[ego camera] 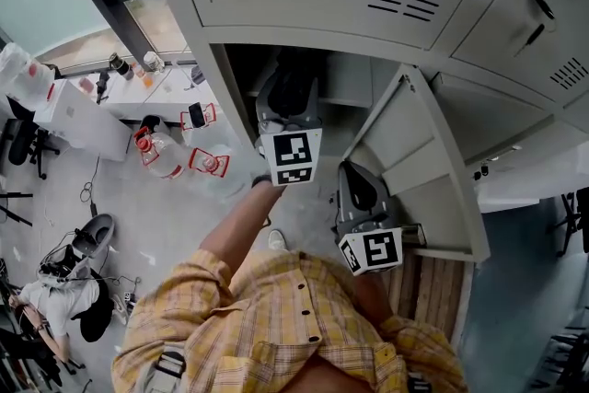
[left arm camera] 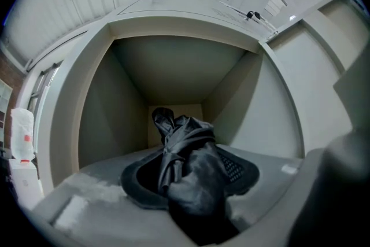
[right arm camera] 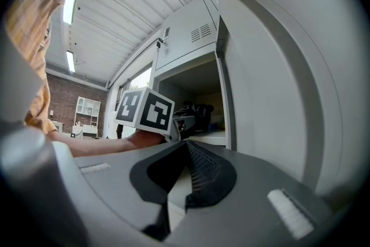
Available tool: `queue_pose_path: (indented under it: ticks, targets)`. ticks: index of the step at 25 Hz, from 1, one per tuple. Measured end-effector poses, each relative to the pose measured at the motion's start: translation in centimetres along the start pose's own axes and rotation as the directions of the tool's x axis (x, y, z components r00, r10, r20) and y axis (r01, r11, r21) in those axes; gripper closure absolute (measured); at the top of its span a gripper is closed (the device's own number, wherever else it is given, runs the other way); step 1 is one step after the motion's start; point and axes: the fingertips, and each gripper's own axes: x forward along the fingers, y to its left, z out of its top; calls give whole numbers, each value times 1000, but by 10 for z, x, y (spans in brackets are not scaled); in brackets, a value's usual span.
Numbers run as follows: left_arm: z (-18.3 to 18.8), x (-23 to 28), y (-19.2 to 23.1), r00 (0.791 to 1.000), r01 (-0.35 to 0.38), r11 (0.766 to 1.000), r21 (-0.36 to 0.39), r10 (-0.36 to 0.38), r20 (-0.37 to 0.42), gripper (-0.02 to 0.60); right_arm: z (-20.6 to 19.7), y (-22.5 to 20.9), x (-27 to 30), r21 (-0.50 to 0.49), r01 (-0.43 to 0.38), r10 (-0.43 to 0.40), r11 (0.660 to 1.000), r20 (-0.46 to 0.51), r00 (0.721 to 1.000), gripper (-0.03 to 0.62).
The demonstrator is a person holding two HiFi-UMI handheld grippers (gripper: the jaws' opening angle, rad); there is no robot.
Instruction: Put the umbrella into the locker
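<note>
Left tool (left arm camera: 191, 175): clenched on the black umbrella (left arm camera: 173, 131), frame centre, at the locker (left arm camera: 98, 113) mouth.
Right tool (right arm camera: 186, 173): clenched, empty.
Risk: loose fabric may snag the sill on release.

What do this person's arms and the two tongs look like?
The left tongs and right tongs are grey-bodied with dark mesh-textured pads, each carrying a white cube of black square markers. The sleeves are yellow plaid, ending above bare forearms.
</note>
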Motion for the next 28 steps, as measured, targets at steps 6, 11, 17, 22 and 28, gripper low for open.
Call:
queue_pose_path:
  ticks: [6,11,17,22,28]
  targets:
    - [2,12,1,1000,-11,1000,12,12,-5,359,0,-3,-1,-1,8,-8,1000,-3,1000,595]
    - [-3,20,1,999,-36,999,30,38,-37,356,-1,-3,-2,-2,10,-10,1000,-5,1000,595]
    - [-13,26,-1,994,-46,999,17,48,-98,341,-3,-1,-5,12,10,-10,1000,4,1000,595]
    - [-15,28,-1,992,-27,1000,-5,26,-123,333,-4,2,-9,9,8,-8,1000,2,1000,595]
    - [-16,28,-7,995,11,1000,-2,-11,-96,241,-1,3,-17,6,20,-20,1000,-3,1000,595]
